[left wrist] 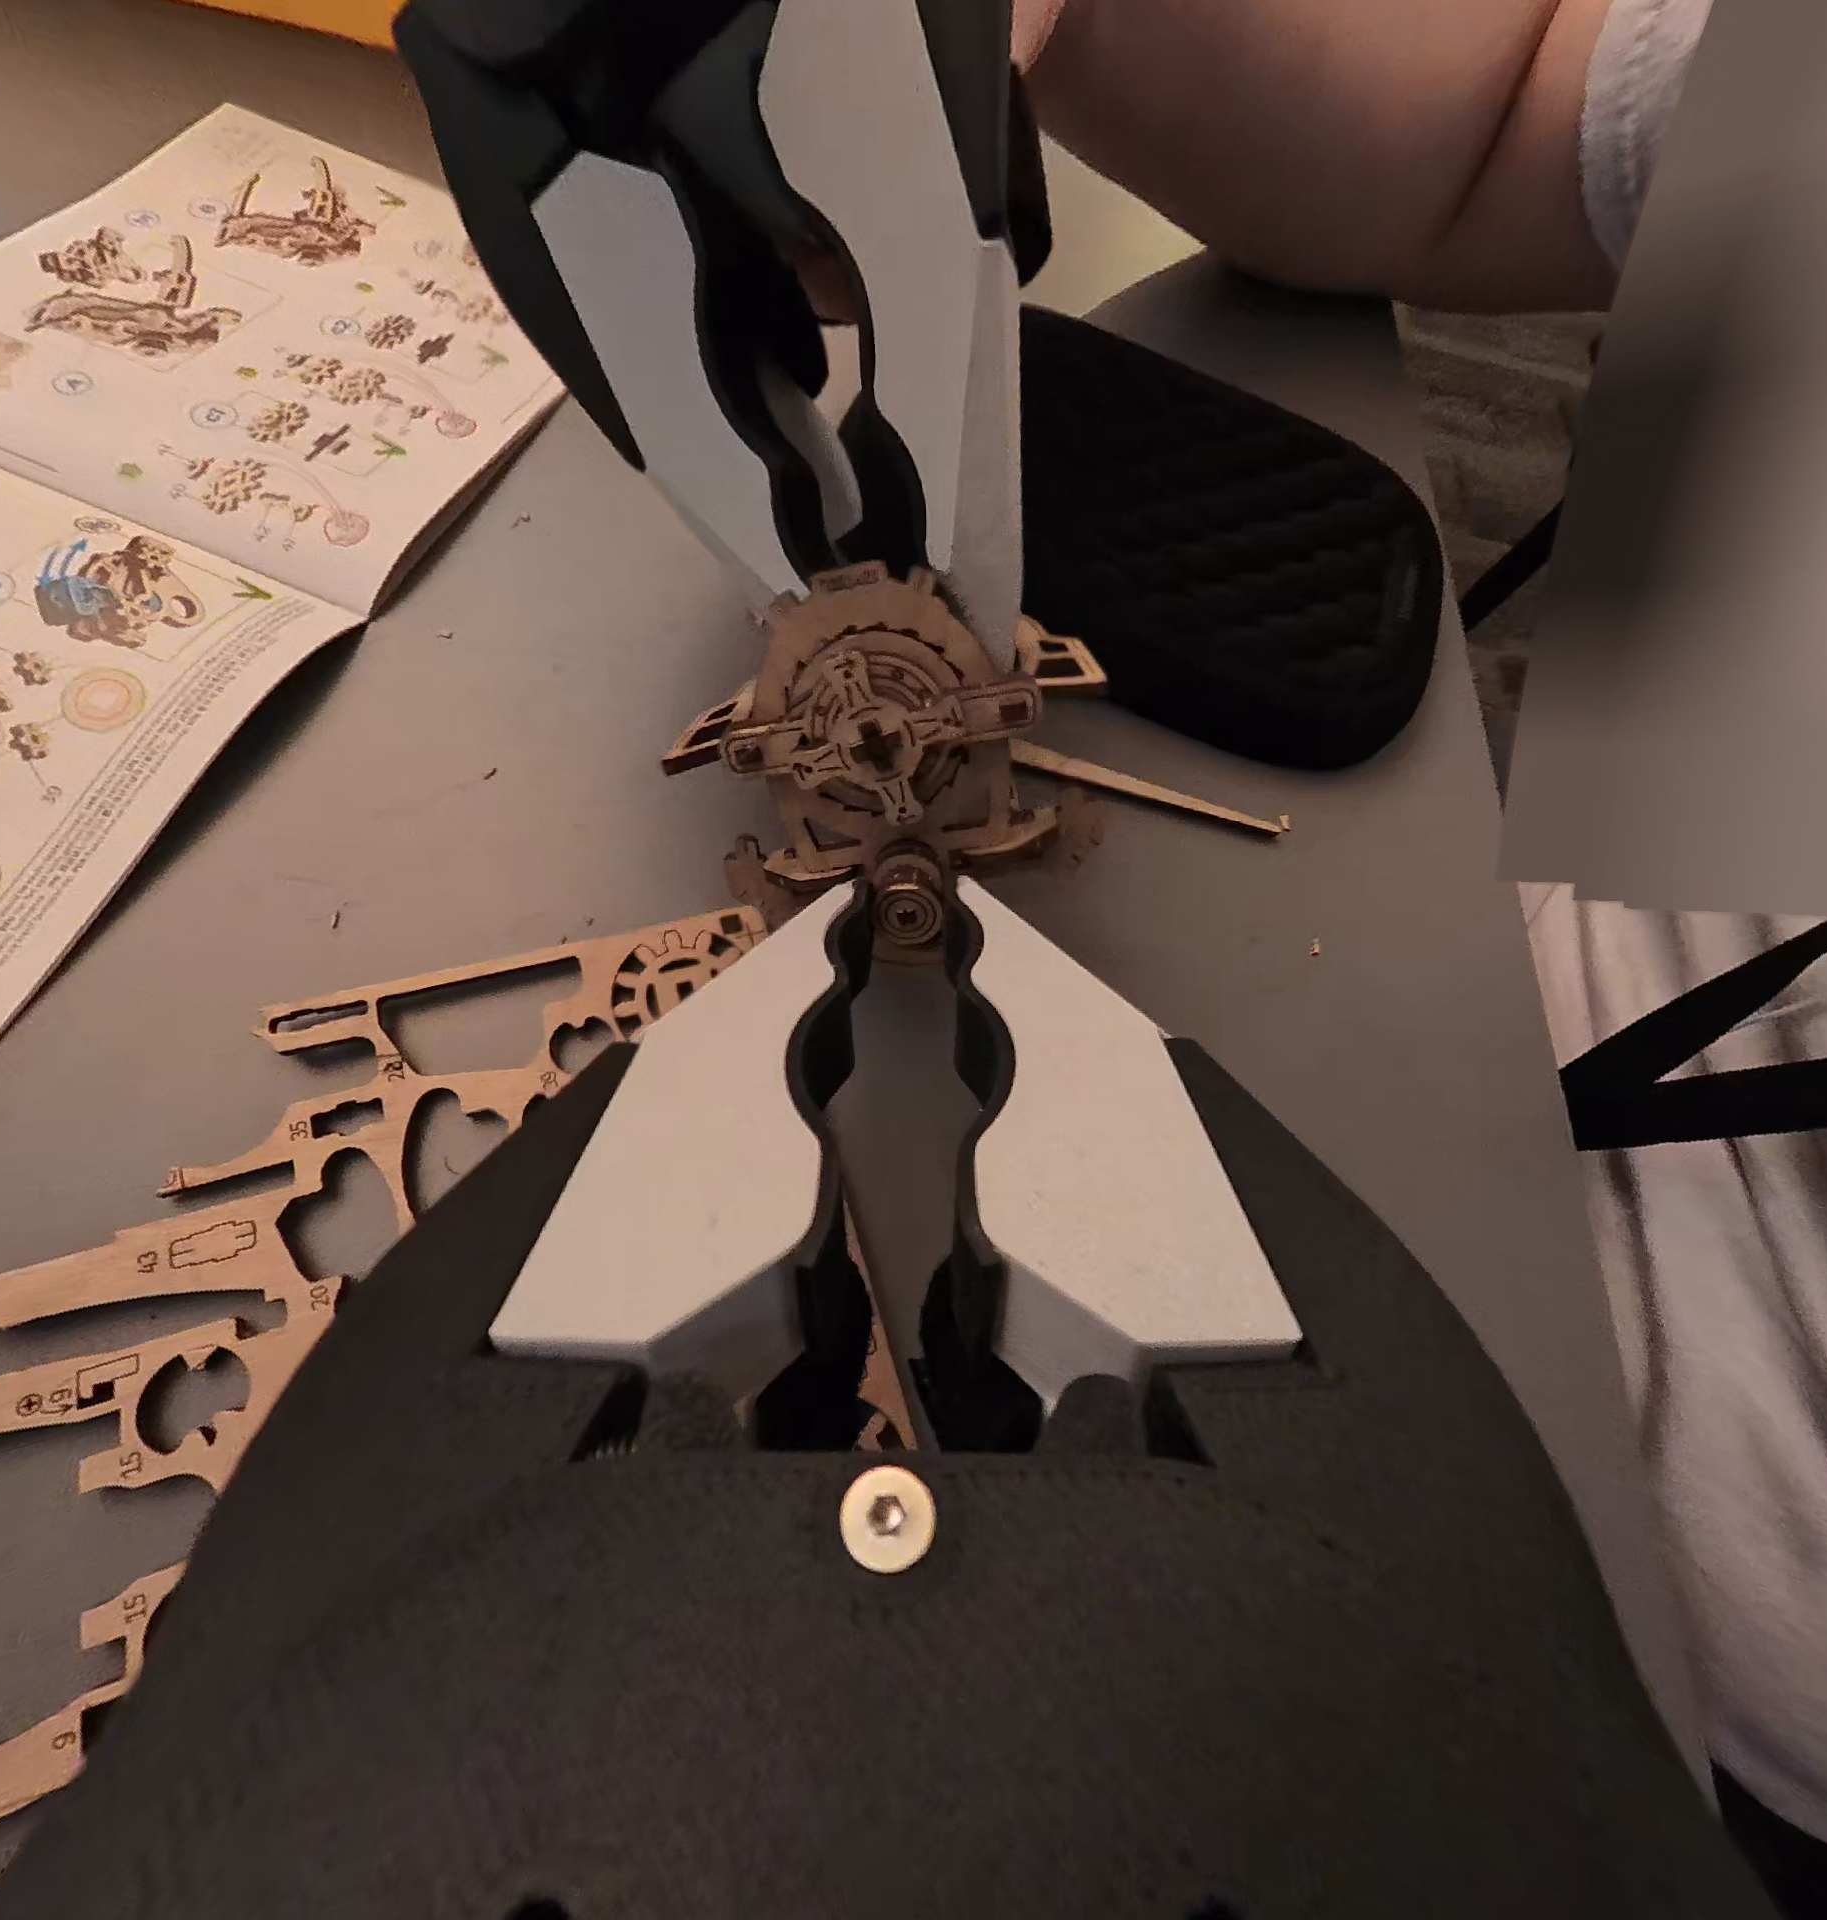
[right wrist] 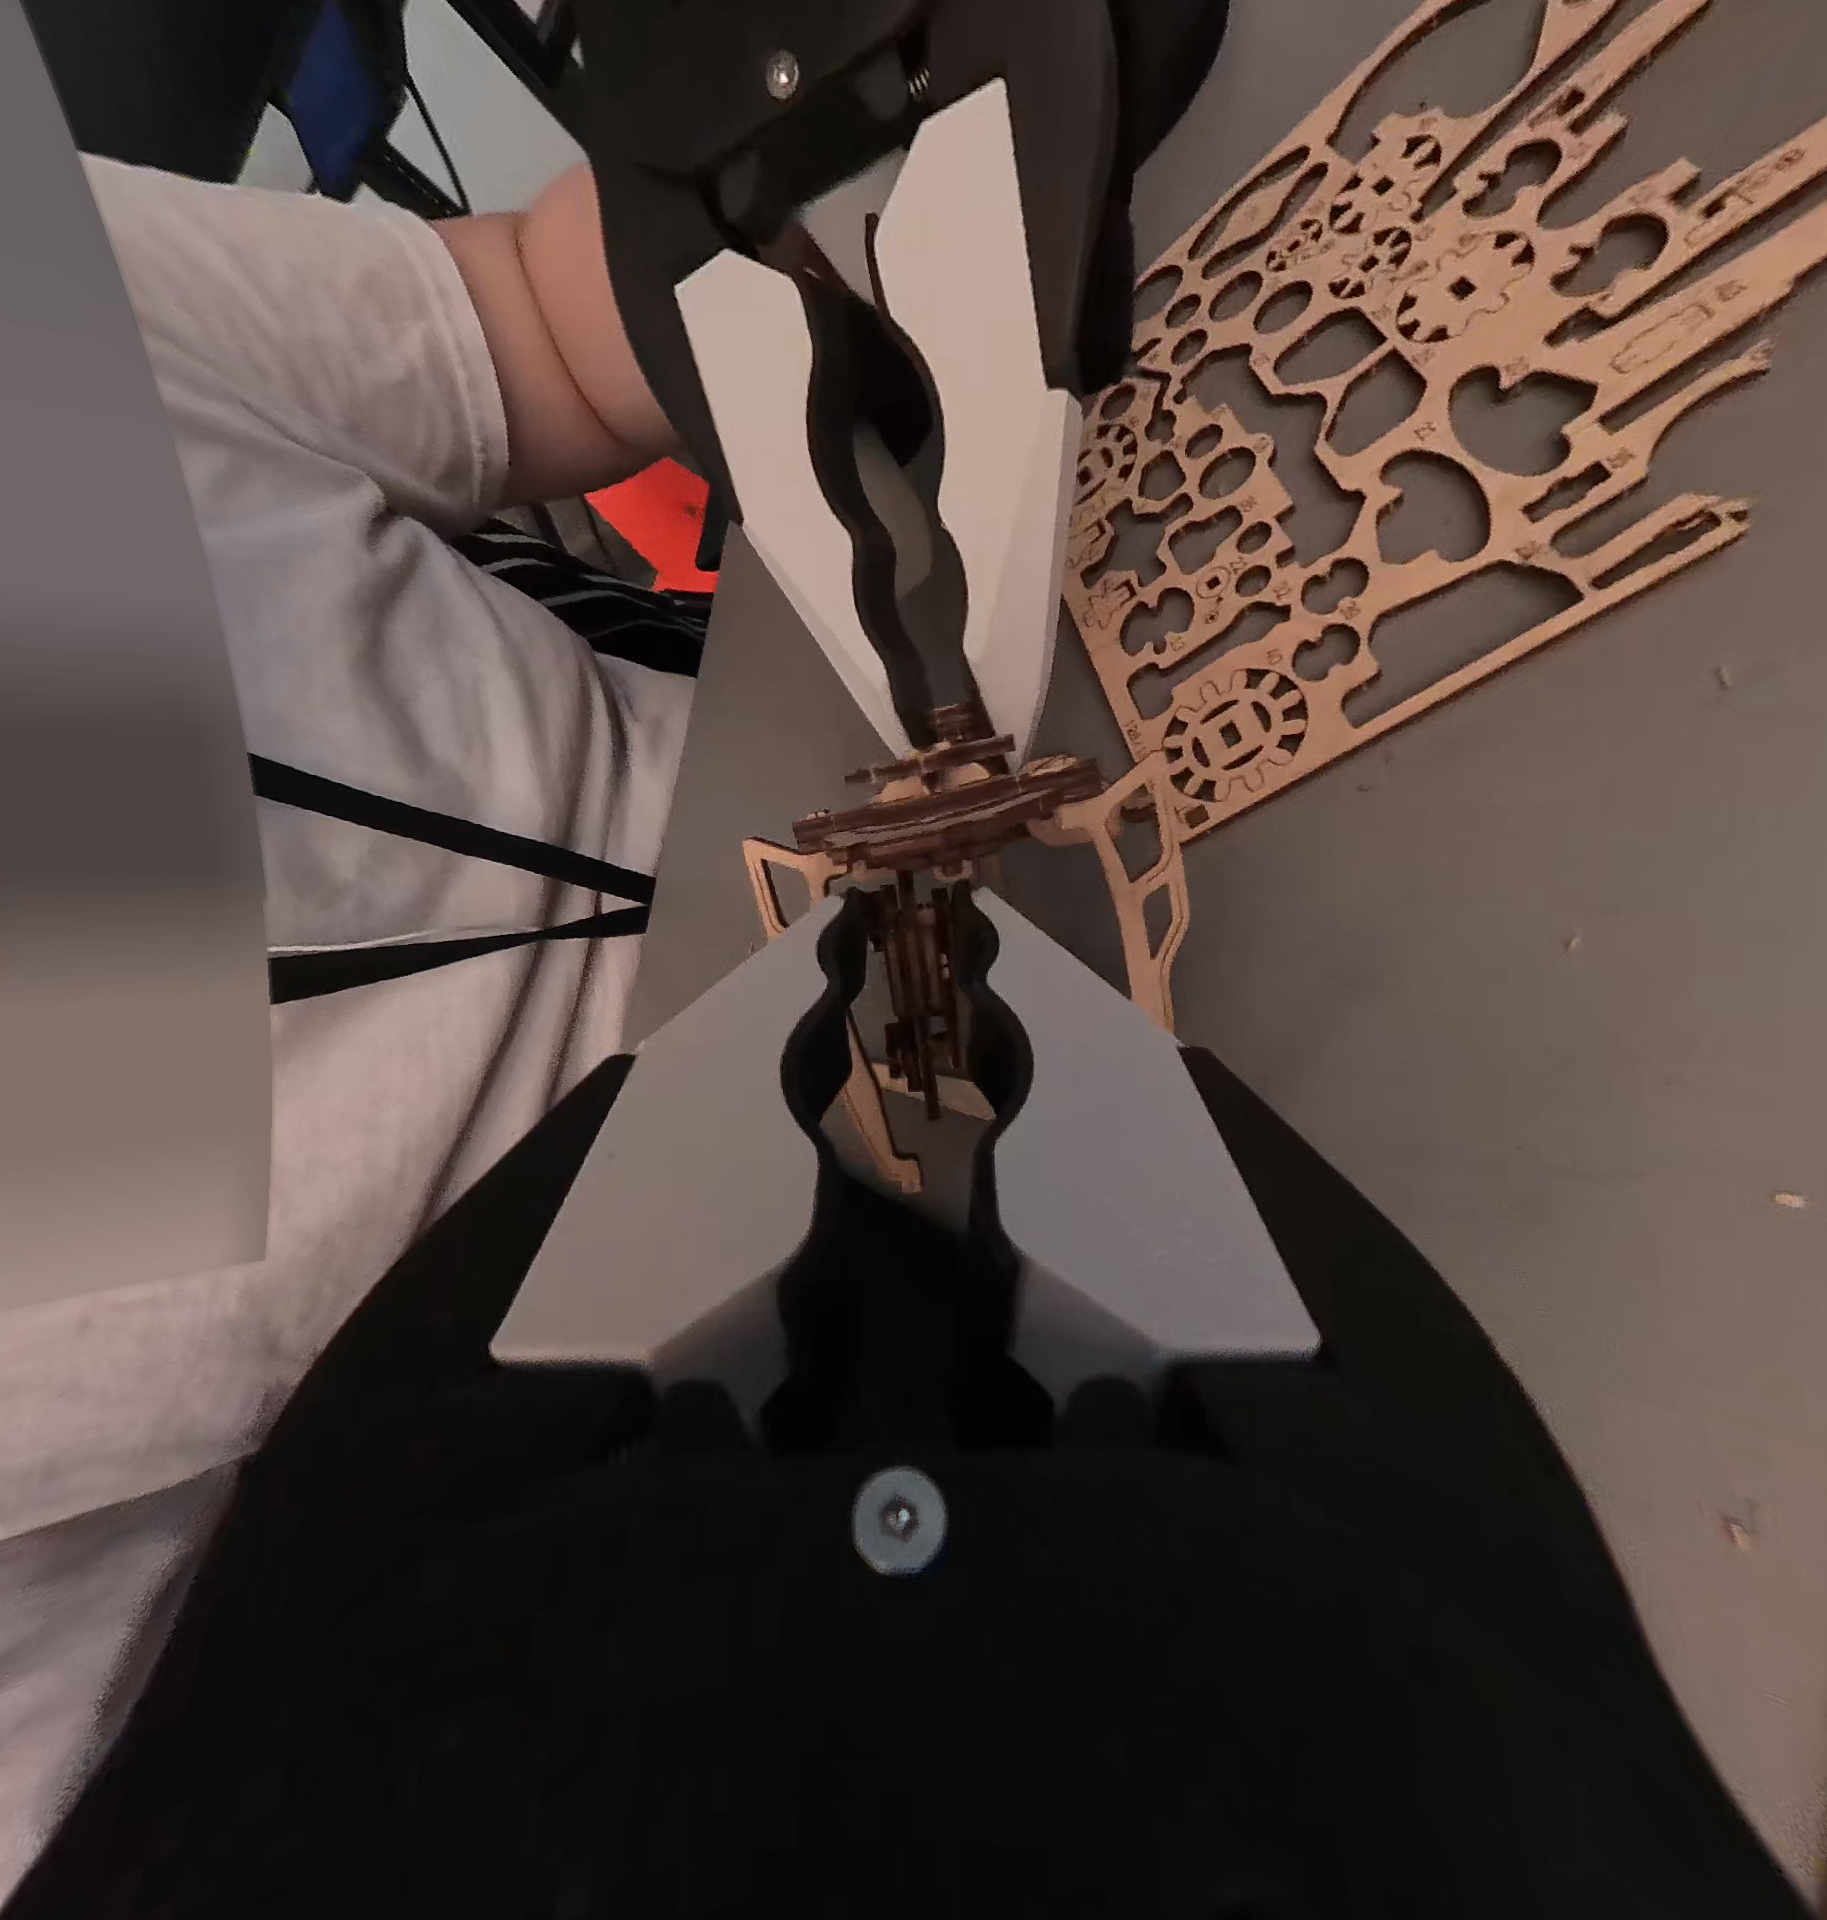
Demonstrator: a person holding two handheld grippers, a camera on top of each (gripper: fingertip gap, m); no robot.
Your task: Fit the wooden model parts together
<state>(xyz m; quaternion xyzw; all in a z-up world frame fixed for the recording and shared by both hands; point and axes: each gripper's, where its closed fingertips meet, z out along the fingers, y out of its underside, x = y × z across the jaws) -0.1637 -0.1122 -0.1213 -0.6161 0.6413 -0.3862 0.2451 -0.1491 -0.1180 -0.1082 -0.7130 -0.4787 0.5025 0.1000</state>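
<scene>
A wooden model (left wrist: 873,743), a layered round assembly with side frames, is held just above the grey table (left wrist: 493,790). My left gripper (left wrist: 904,896) is shut on a small round wooden hub (left wrist: 904,920) at the model's near end. My right gripper (left wrist: 893,603) comes in from the far side and is shut on the model's upper edge. In the right wrist view my right gripper (right wrist: 911,904) clamps the model's stacked layers (right wrist: 919,987), with the model's body (right wrist: 950,821) ahead. The left gripper (right wrist: 956,722) pinches the hub from the opposite side.
An open instruction booklet (left wrist: 161,468) lies at the left. A punched-out wooden parts sheet (left wrist: 213,1247) lies beside my left gripper and also shows in the right wrist view (right wrist: 1408,416). A thin wooden stick (left wrist: 1148,792), a black mesh chair seat (left wrist: 1252,551) and a person's arm (left wrist: 1304,156) are close by.
</scene>
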